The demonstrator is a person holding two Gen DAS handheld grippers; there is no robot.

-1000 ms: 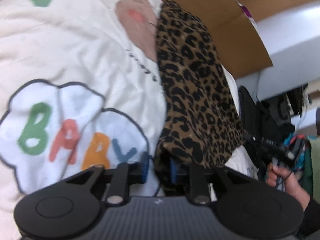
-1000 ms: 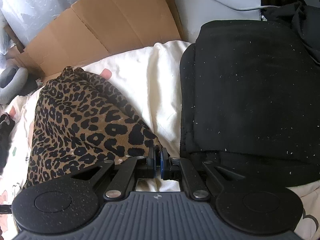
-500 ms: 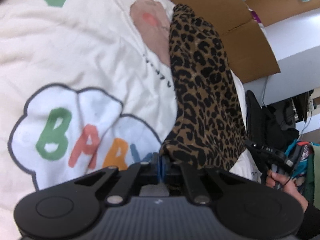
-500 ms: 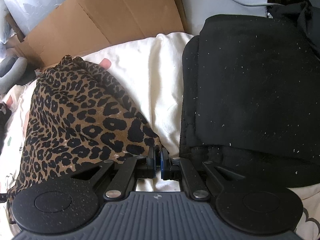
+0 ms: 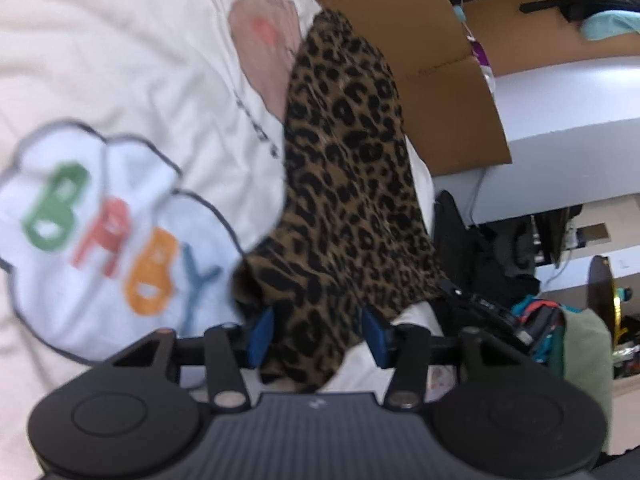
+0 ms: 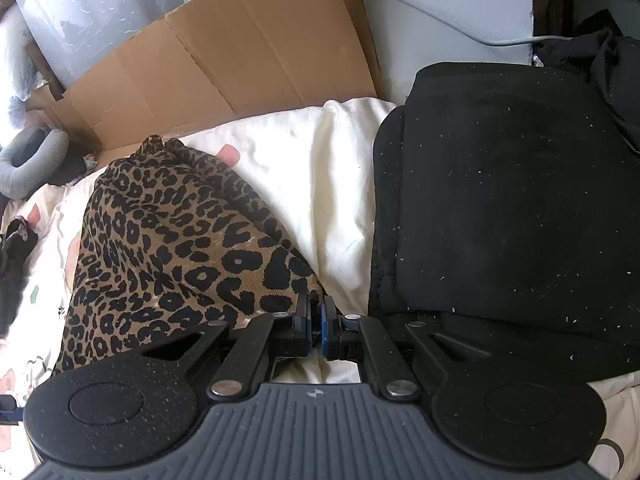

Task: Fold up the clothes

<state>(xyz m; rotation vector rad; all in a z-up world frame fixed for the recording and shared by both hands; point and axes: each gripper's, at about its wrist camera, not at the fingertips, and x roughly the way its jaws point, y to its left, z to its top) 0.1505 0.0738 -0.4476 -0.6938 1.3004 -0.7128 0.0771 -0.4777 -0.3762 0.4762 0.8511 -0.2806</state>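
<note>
The left tongs (image 5: 318,330) stood wide open, the blue pads apart, with a corner of the leopard-print garment (image 5: 348,184) lying loose between them, not pinched. The right tongs (image 6: 316,322) were closed to a narrow slit on the garment's opposite near corner (image 6: 308,288). The garment (image 6: 168,248) lay in a long strip on the cream blanket (image 5: 132,64), beside its "BABY" patch (image 5: 100,232). In judgement, a clean fold called for the left tongs to close squarely on the hem and both corners to travel level. A folded black garment (image 6: 508,208) lay just beside the right tongs; cardboard (image 6: 224,60) closed the far edge. Open blanket lay to the left, the better room for moving.
</note>
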